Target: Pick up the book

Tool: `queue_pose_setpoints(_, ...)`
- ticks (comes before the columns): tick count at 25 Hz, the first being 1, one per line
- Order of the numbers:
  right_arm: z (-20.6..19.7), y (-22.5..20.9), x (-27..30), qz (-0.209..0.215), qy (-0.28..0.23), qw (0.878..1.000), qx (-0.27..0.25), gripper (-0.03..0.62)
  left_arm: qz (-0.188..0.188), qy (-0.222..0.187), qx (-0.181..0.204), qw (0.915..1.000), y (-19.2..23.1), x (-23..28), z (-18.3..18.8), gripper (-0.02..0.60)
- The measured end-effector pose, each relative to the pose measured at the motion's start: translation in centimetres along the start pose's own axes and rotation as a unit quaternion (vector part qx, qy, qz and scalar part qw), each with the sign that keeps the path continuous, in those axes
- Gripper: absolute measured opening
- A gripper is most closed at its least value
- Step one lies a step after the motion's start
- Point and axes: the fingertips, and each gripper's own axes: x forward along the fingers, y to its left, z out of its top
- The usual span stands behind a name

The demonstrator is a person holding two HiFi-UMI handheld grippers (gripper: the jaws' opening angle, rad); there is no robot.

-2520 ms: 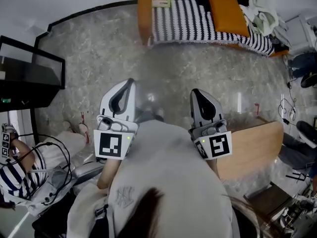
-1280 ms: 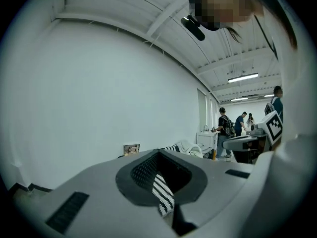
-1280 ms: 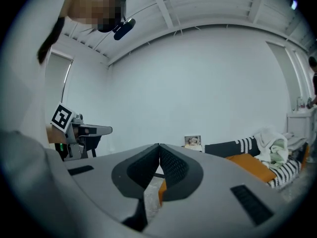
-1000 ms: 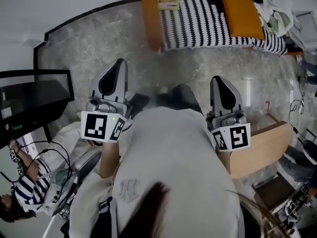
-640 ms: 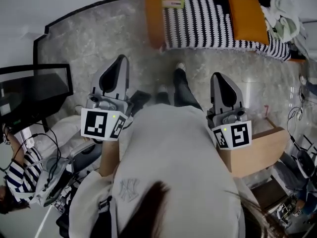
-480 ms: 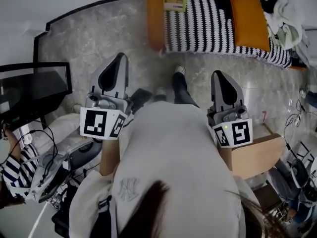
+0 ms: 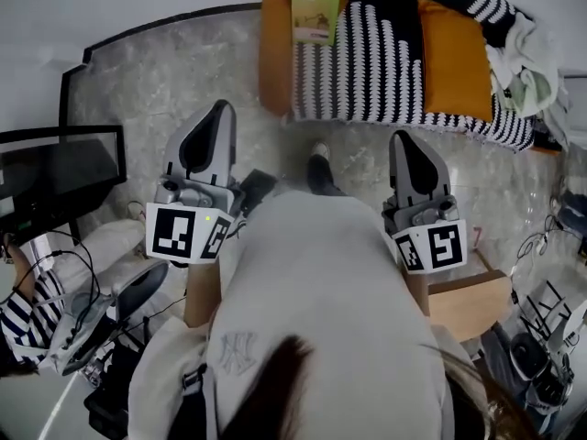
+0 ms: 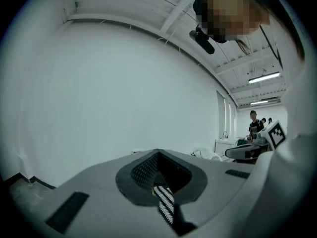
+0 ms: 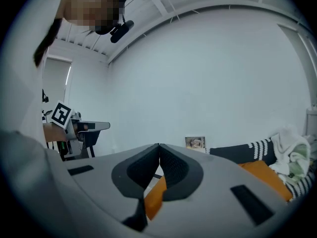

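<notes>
Steps closer to the sofa [image 7: 273, 58]! Left hand-held gripper [image 7: 219, 108] and right hand-held gripper [image 7: 404, 139] both pinched shut, empty. The book [image 7: 312, 15] looks thin, stiff, light: I'd grab its near edge.

The sofa [image 7: 275, 62] is running off the head view's top edge, so its back is not showing. The book [image 7: 313, 15] is lying on the sofa's orange arm, its cover print coming out too small to read (possibly a picture on green). The person's torso [image 7: 312, 319] is covering most of the legs; one shoe [image 7: 318, 152] is peeking out. A wooden table [image 7: 468, 302] is sitting partly behind the right gripper [image 7: 404, 137]. A seated person [image 7: 20, 314] is being cut by the left edge.
</notes>
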Motion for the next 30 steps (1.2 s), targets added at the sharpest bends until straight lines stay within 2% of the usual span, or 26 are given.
queue_pose_setpoints(15, 0.5, -5.0, 1.4, 0.029, -0.001, 1.0, 0.002, 0.018, 0.02, -0.015, 0.002, 0.9997, -2.4, 4.5, 1.1, 0.009)
queue_pose_setpoints(25, 0.3, -6.0, 2.4, 0.048, 0.0, 0.999, 0.012, 0.018, 0.037, -0.011, -0.005, 0.9992, -2.5, 5.2, 0.7, 0.009)
queue_pose_setpoints(30, 0.4, -6.4, 3.9, 0.047, 0.005, 0.999, 0.017, 0.018, 0.031, -0.008, -0.008, 0.9994, -1.8, 6.8, 0.7, 0.009)
